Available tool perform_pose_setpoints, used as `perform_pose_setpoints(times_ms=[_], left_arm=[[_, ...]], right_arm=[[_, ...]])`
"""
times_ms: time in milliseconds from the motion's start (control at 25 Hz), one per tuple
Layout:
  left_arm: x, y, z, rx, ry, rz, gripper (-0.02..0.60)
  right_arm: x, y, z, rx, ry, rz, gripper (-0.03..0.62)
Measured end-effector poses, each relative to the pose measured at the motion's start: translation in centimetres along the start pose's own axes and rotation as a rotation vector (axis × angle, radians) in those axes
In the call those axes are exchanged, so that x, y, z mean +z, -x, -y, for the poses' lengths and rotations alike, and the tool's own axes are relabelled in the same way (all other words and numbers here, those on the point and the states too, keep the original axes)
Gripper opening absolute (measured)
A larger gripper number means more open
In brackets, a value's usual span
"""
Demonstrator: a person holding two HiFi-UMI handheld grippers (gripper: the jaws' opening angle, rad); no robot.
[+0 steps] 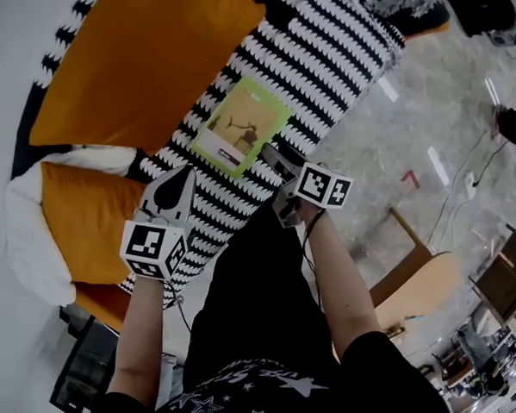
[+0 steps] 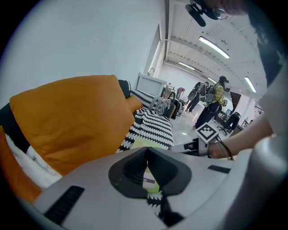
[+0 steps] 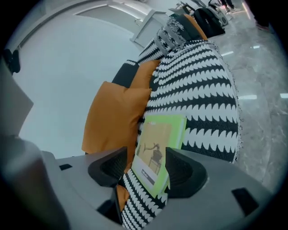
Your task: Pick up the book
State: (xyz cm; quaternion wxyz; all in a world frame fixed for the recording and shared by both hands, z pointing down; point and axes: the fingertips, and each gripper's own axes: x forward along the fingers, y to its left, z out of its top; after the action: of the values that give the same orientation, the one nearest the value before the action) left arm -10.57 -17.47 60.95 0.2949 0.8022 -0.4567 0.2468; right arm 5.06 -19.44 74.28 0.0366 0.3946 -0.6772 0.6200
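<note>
The book (image 1: 241, 125), with a green border and a tan cover picture, lies flat on the black-and-white patterned sofa seat (image 1: 335, 59). My right gripper (image 1: 276, 157) sits just at the book's near right corner. In the right gripper view its jaws (image 3: 146, 168) stand open, and the book (image 3: 159, 146) shows in the gap just beyond the pads, which do not press on it. My left gripper (image 1: 184, 173) hovers over the seat to the book's near left. Its pads (image 2: 146, 152) meet at the tips with nothing between them; a strip of the book (image 2: 152, 185) shows below.
A large orange cushion (image 1: 154, 58) leans behind the book, and a second one (image 1: 80, 222) with a white cushion (image 1: 24, 232) lies to the left. A wooden chair (image 1: 418, 283) stands on the grey floor at right. Several people (image 2: 216, 99) stand far down the hall.
</note>
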Motion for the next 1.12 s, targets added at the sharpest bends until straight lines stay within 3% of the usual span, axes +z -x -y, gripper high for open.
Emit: perform_pose_setpoints(times_ms=[200,640,1120], left_arm=[[-2.0,-1.7,-0.2,-0.010,0.043,-0.032,0.008],[-4.1,-4.8,-0.7,-0.018,0.067,-0.082,0.008],[-5.5,-5.8,-1.7,-0.018,0.124,-0.093,0.008]], right_arm=[[-2.2,-2.9,2.5,0.015,-0.051,-0.084,0.249],[-4.1,-6.2,5.6,0.013,-0.101,-0.143,0.249],[-3.3,-7.2,5.6,0.069,-0.217,-0.059,0.249]])
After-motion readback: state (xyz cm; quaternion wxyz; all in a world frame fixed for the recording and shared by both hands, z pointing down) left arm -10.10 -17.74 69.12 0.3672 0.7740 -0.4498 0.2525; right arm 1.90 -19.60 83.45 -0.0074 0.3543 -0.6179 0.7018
